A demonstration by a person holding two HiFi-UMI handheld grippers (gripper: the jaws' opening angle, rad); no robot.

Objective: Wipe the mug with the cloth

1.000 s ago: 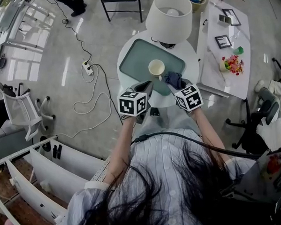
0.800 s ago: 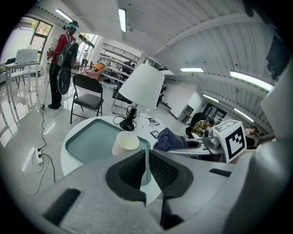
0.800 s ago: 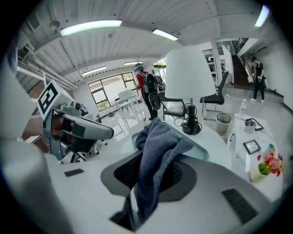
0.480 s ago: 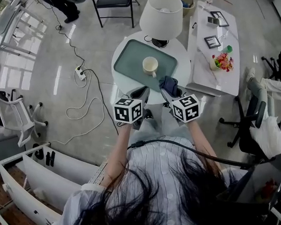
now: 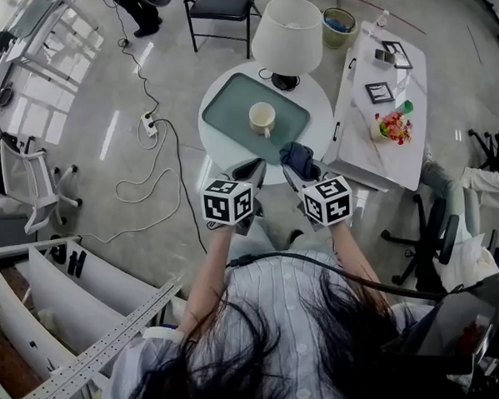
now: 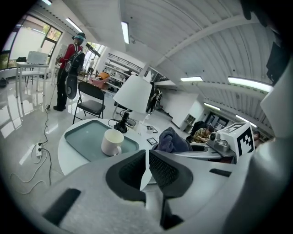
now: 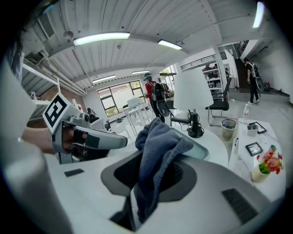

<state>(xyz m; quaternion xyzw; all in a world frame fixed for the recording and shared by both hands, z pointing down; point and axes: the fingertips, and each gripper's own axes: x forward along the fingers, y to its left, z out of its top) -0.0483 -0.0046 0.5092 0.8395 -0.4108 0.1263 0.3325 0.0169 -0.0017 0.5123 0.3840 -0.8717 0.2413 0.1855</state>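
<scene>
A cream mug (image 5: 262,118) stands upright on a grey-green tray (image 5: 228,104) on the round white table (image 5: 319,99); it also shows in the left gripper view as the mug (image 6: 111,142). My right gripper (image 5: 296,160) is shut on a dark blue cloth (image 5: 296,157), bunched between its jaws, the cloth (image 7: 155,155) hanging down. It hovers at the table's near edge, short of the mug. My left gripper (image 5: 249,169) sits beside it, shut and empty, jaws nearly touching (image 6: 147,170).
A white lamp (image 5: 287,36) stands at the table's far side. A white side table (image 5: 386,104) to the right holds frames and flowers. A power strip and cables (image 5: 150,125) lie on the floor to the left. A black chair (image 5: 219,8) stands beyond.
Both grippers have drawn back from the tray toward the table's near edge. The mug now stands farther from the cloth. The head camera has risen, showing more floor.
</scene>
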